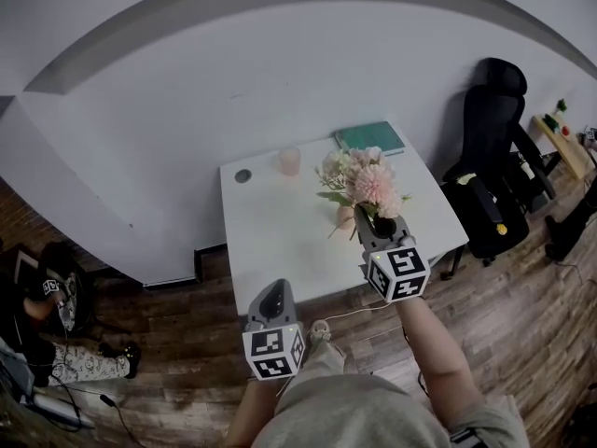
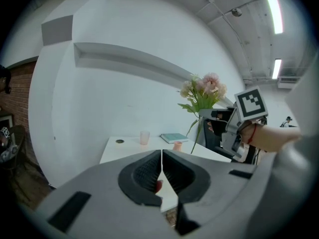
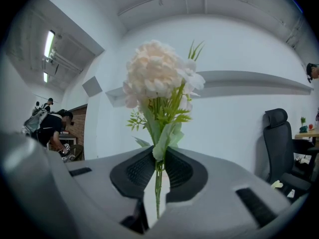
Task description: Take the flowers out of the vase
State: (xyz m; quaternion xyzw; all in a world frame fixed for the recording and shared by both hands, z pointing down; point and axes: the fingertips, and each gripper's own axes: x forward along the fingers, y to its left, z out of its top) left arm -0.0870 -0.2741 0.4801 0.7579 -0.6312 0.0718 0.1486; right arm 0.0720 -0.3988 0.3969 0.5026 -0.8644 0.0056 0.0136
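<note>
My right gripper [image 1: 378, 220] is shut on the green stems of a bunch of pink and white flowers [image 1: 366, 181], held upright over the near right part of the white table [image 1: 270, 227]. In the right gripper view the stems [image 3: 158, 176] pass between the pads and the blooms [image 3: 158, 73] rise above them. A small peach vase [image 1: 345, 216] stands on the table just behind the bunch; in the left gripper view the vase [image 2: 178, 145] sits apart from the hanging stem ends. My left gripper [image 1: 273, 292] hovers off the table's front edge, its jaws [image 2: 162, 158] closed together.
On the table's far side stand a pink cup [image 1: 290, 161], a teal book [image 1: 370, 138] and a dark round cable hole [image 1: 242, 175]. A black office chair [image 1: 494, 129] stands at the right. A person [image 1: 56, 297] sits on the floor at the left.
</note>
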